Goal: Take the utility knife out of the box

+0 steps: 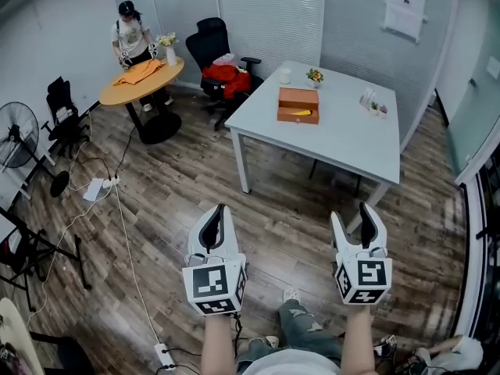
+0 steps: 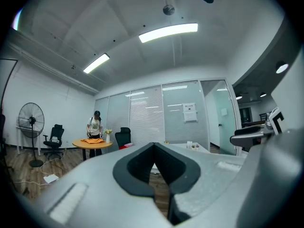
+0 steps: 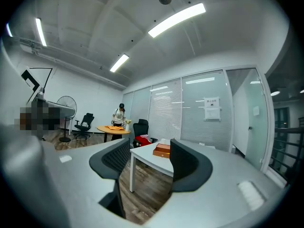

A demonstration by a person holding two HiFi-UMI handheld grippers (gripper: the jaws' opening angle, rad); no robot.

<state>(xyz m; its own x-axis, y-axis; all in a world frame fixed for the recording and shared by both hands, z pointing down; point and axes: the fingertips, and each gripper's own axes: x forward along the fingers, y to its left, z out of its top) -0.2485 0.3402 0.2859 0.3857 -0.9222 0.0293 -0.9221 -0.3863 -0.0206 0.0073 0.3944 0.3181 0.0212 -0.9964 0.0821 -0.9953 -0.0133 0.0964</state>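
Observation:
An open brown box (image 1: 298,105) lies on the grey table (image 1: 344,135) across the room, and a yellow utility knife (image 1: 300,113) rests inside it. Both grippers are held level over the wooden floor, far short of the table. My left gripper (image 1: 219,211) is shut with nothing in it; its jaws meet at the tip in the left gripper view (image 2: 154,146). Standing open and empty, my right gripper (image 1: 350,214) looks toward the box (image 3: 162,150) and the table (image 3: 147,159) through the gap between its jaws (image 3: 149,151).
A person (image 1: 133,37) stands at a round orange table (image 1: 141,80) at the back left. A black chair with red cloth (image 1: 223,73) stands beside the grey table. A fan (image 1: 16,135) and floor cables with a power strip (image 1: 98,187) lie left. A cup (image 1: 285,76) and flowers (image 1: 315,76) sit behind the box.

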